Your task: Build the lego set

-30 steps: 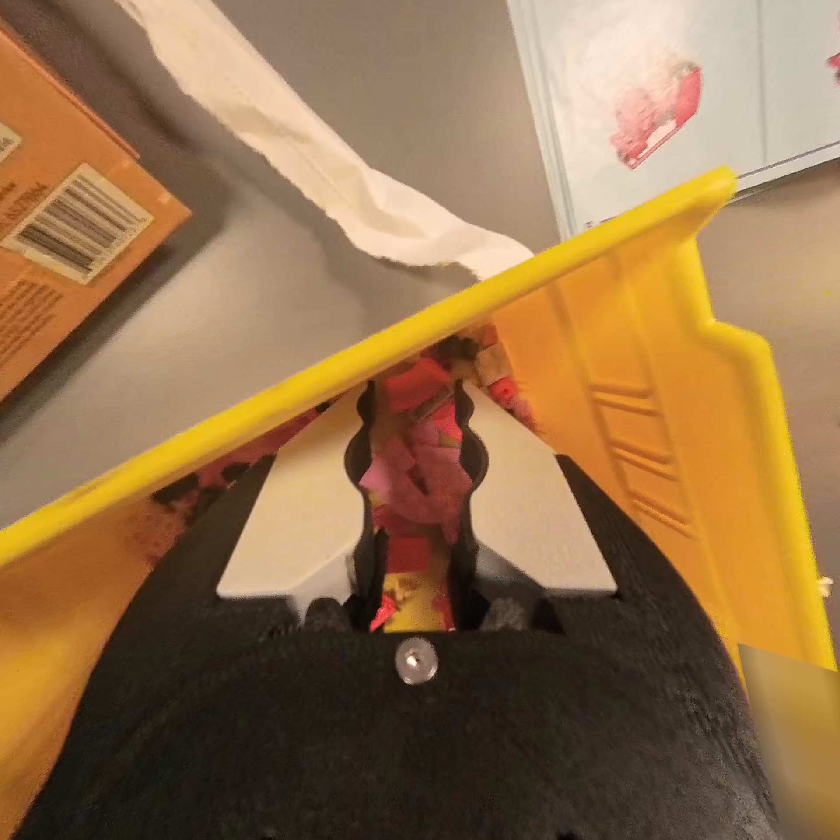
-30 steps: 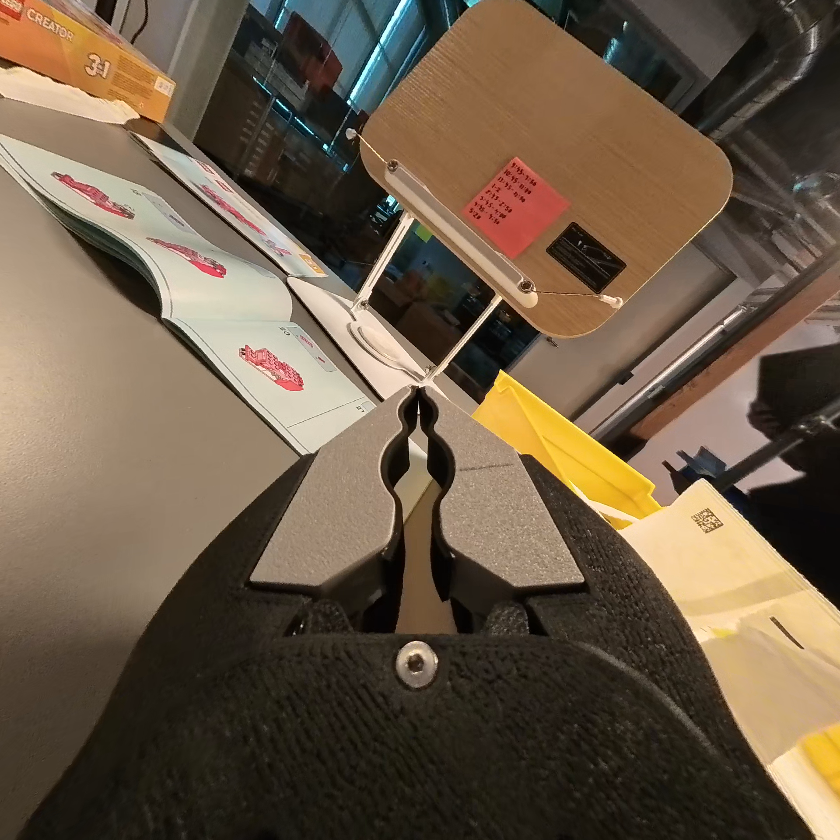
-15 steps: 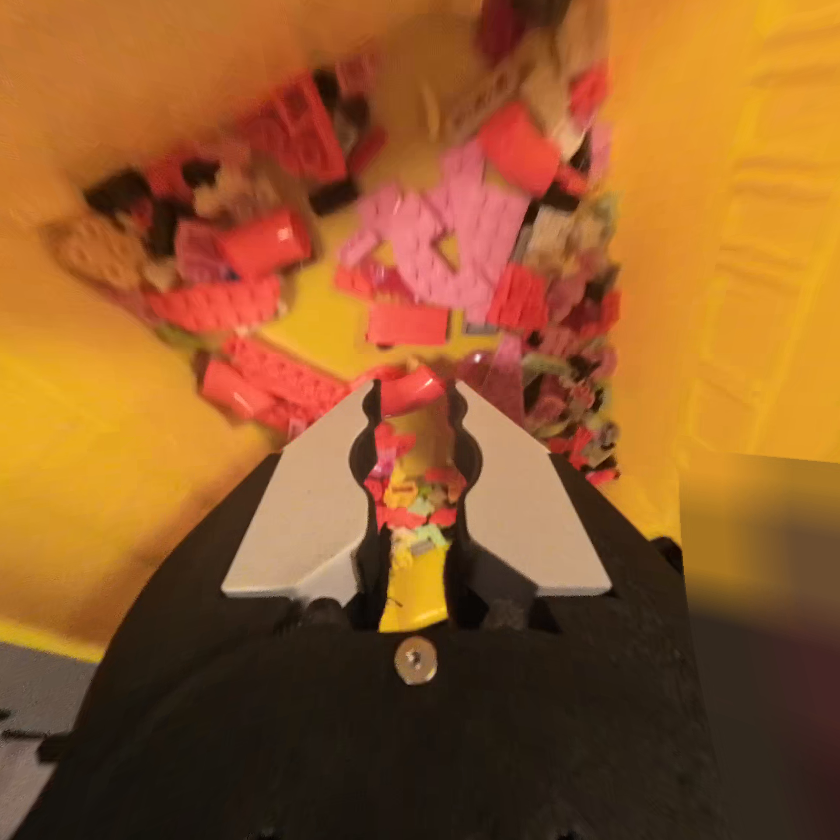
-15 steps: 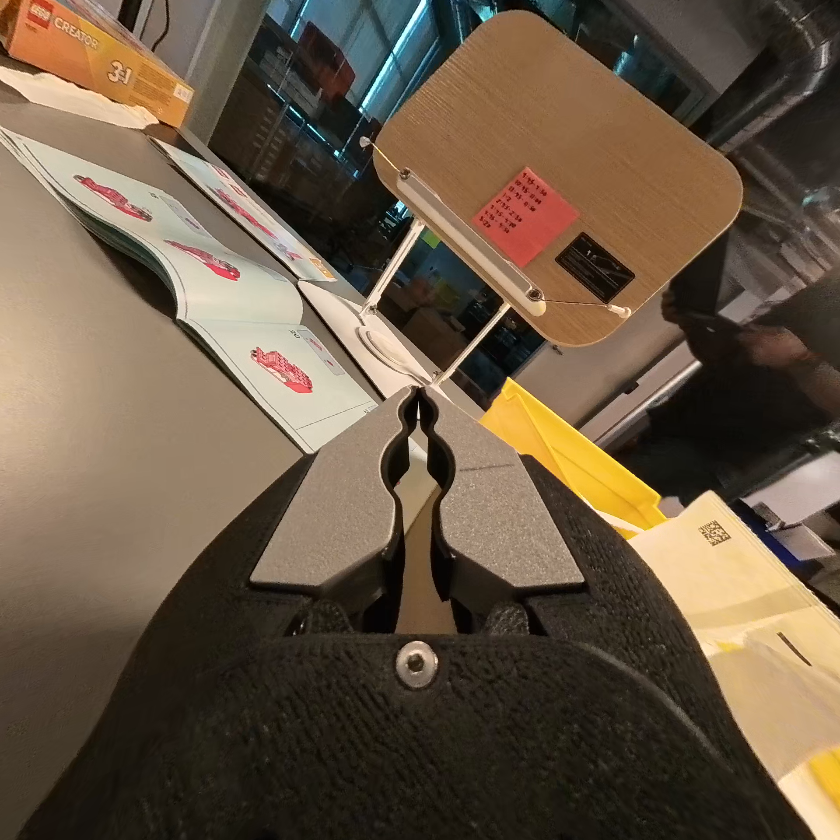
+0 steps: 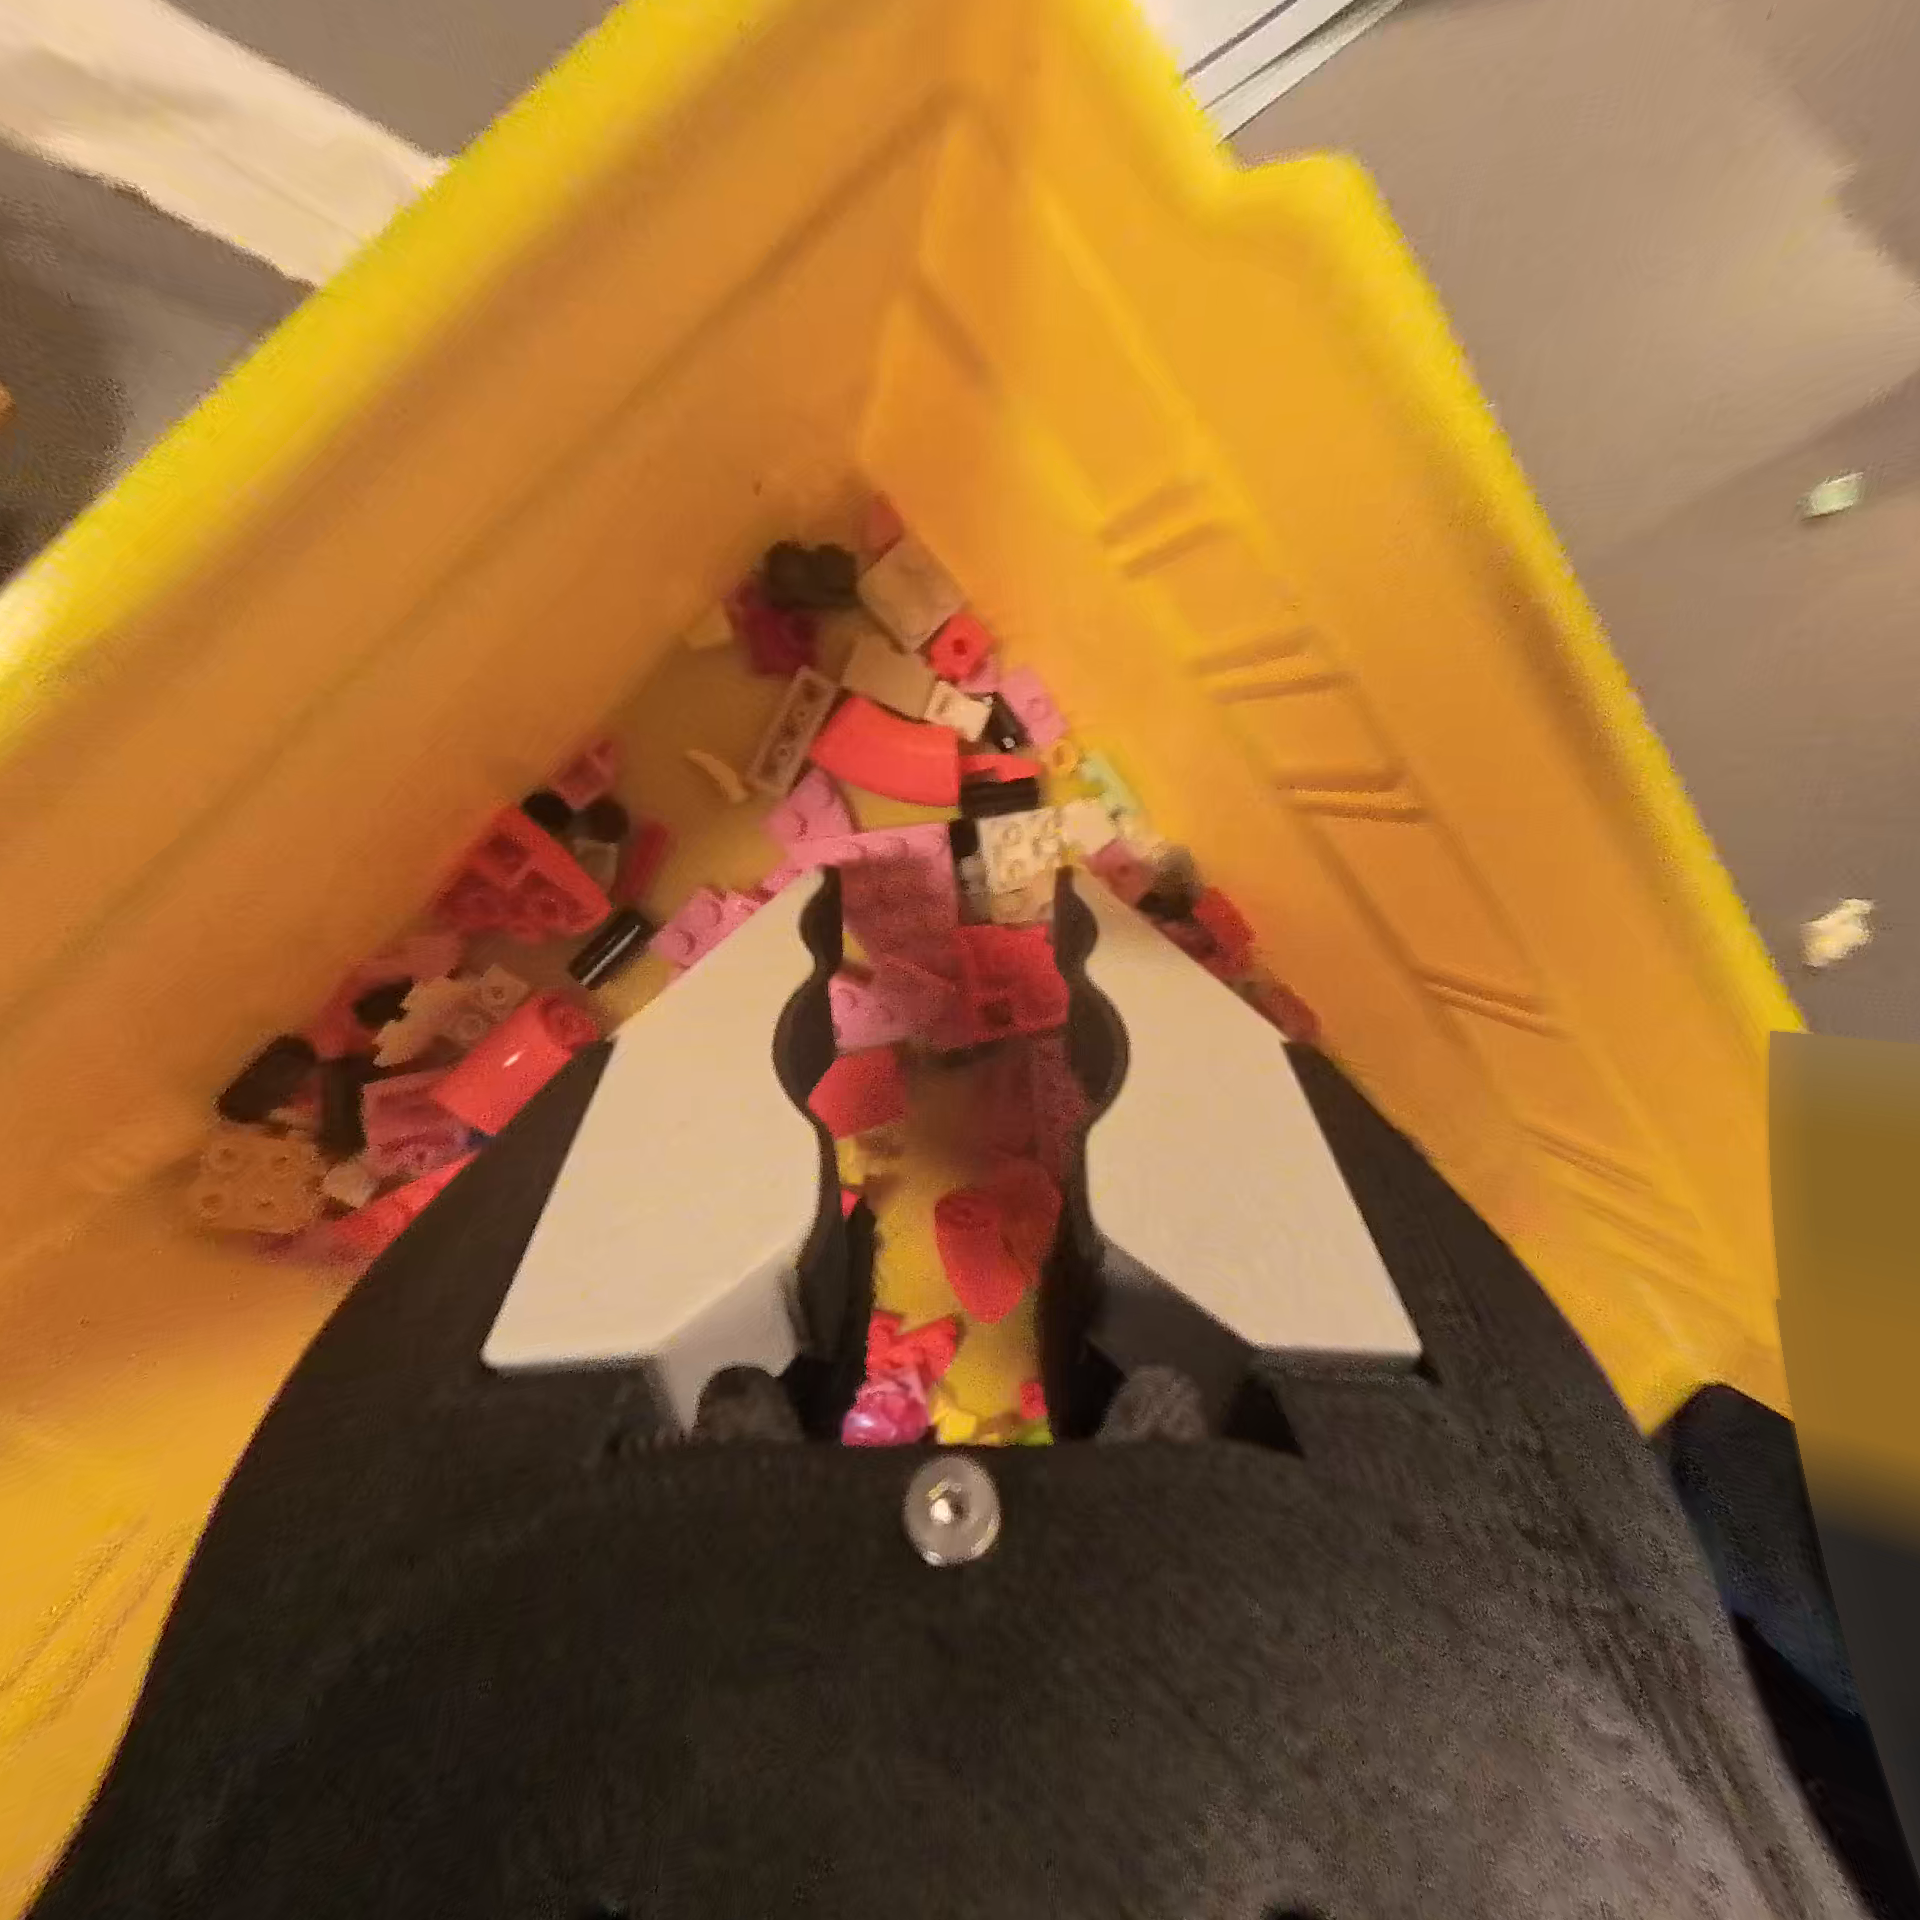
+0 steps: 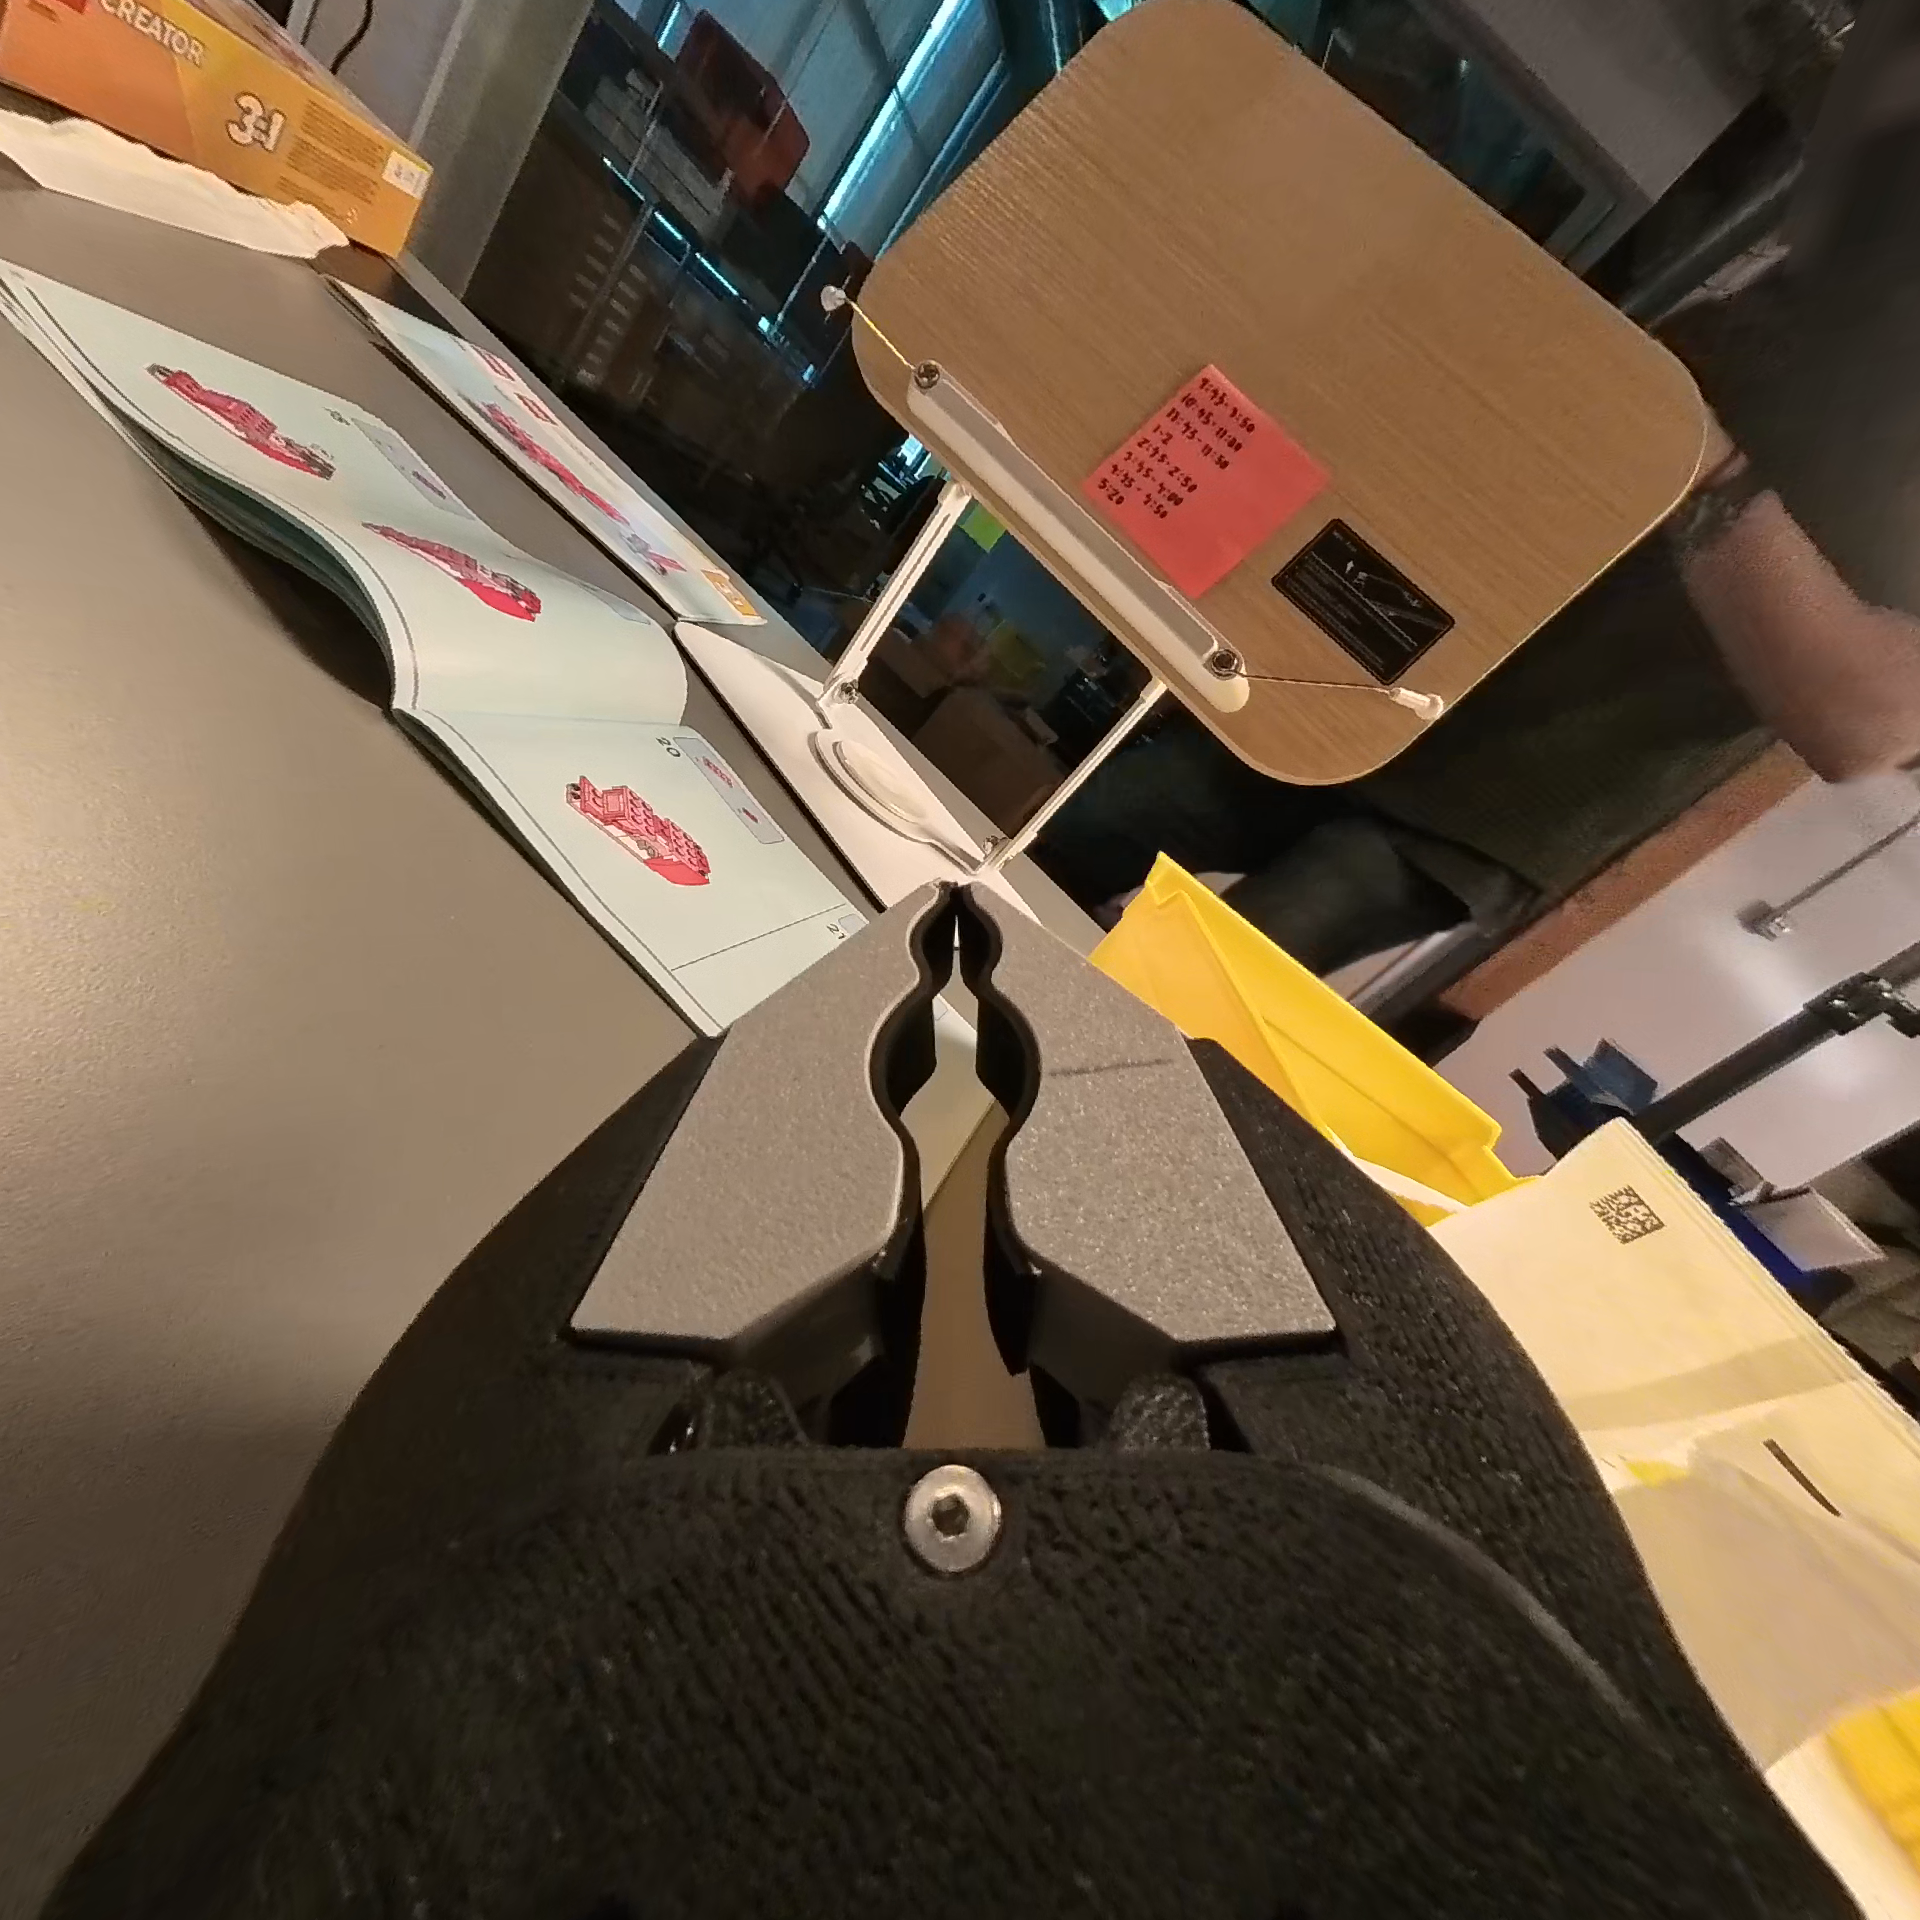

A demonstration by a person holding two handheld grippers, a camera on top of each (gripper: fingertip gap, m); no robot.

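Left tongs [image 5: 943,904]: fingers stand apart, released, pointing down into a yellow plastic bin [image 5: 582,436] that fills most of the left wrist view. The bin floor carries a loose heap of toy building bricks [image 5: 883,748], red, pink, tan, white and black. Pink and red pieces lie in the gap between the two fingertips at centre frame, but the picture is blurred and no pad is seen pressing on any of them. A red curved piece [image 5: 888,753] lies just above the fingertips; a red studded brick [image 5: 514,883] lies at centre left near the bin's left wall. Grey worktop [image 5: 1714,312] shows past the bin rim at upper right, and a strip of white paper [image 5: 197,145] at upper left. Right tongs [image 6: 956,896]: fingers clenched tip to tip with nothing between them, low over the grey worktop [image 6: 208,1039]. Nearest to the tips are an open instruction booklet [image 6: 582,748] at centre left and the white base of a wooden board on a stand [image 6: 1278,343] at upper centre. A yellow bin [image 6: 1299,1018] sits at centre right, a pale paper bag [image 6: 1662,1330] at lower right, an orange box [image 6: 208,114] at upper left.
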